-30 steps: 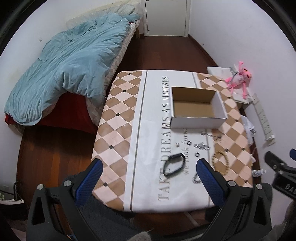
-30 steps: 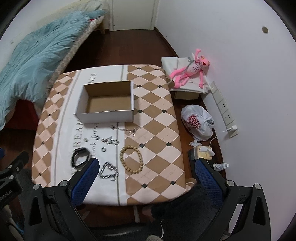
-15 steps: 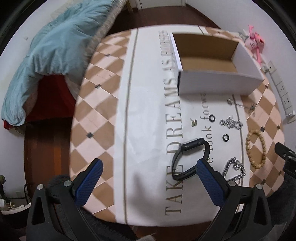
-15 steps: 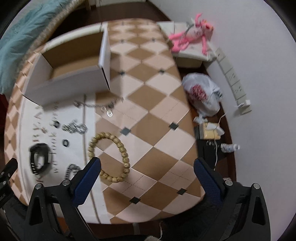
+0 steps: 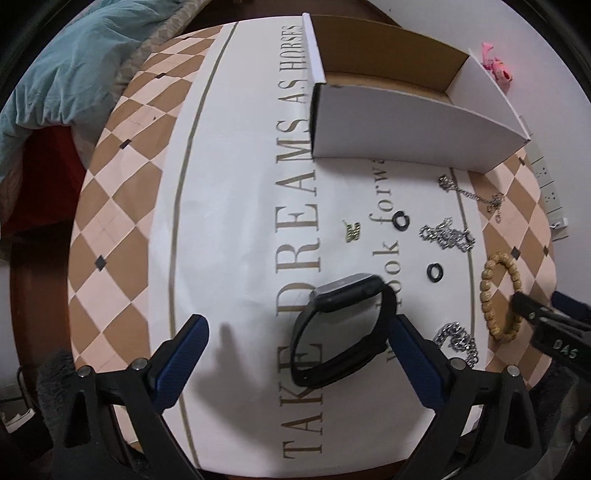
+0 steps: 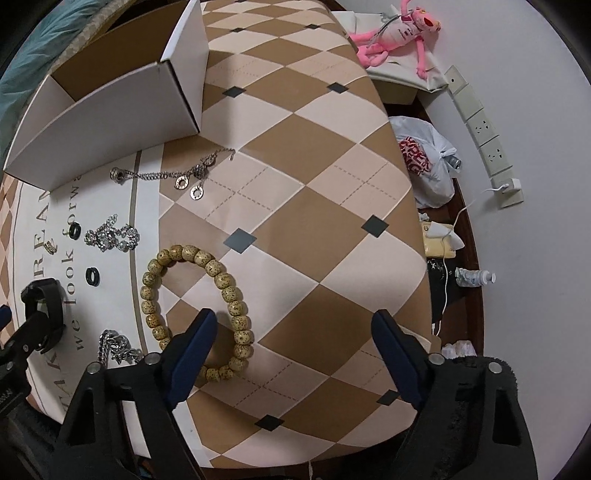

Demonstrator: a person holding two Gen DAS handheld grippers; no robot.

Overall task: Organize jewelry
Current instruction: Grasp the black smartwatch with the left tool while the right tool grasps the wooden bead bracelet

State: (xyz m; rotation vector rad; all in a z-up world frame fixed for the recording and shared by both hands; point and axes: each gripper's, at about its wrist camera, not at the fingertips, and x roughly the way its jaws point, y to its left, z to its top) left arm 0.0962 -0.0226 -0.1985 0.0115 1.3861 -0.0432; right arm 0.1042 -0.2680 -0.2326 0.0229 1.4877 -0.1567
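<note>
Black and closed into a loop, the smartwatch (image 5: 343,325) lies on the white middle band of the tablecloth (image 5: 229,206), on top of the printed letters. The left gripper (image 5: 299,354) hangs low over it with its blue fingers (image 5: 181,362) spread wide and holding nothing; the right-hand finger is just beside the strap, and I cannot tell if it touches. The wooden bead bracelet (image 6: 195,310) lies on the brown and cream diamonds. The right gripper (image 6: 291,354) is also wide open and empty, and its left finger (image 6: 192,354) stands in front of the lower part of the bead loop, covering some beads.

Between the watch and the beads lies a heavy silver chain (image 5: 456,341). Further up are two small black rings (image 5: 434,273) (image 5: 400,220), a bunched silver chain (image 5: 447,234), a small gold-coloured piece (image 5: 351,230) and a thin silver bracelet with round charms (image 6: 177,173). Behind all of these stands the open cardboard box (image 5: 406,129), white outside and brown inside.

Beside the table, a pink plush toy (image 6: 399,29) lies by the wall, and a knotted plastic bag (image 6: 421,158) is on the floor.
</note>
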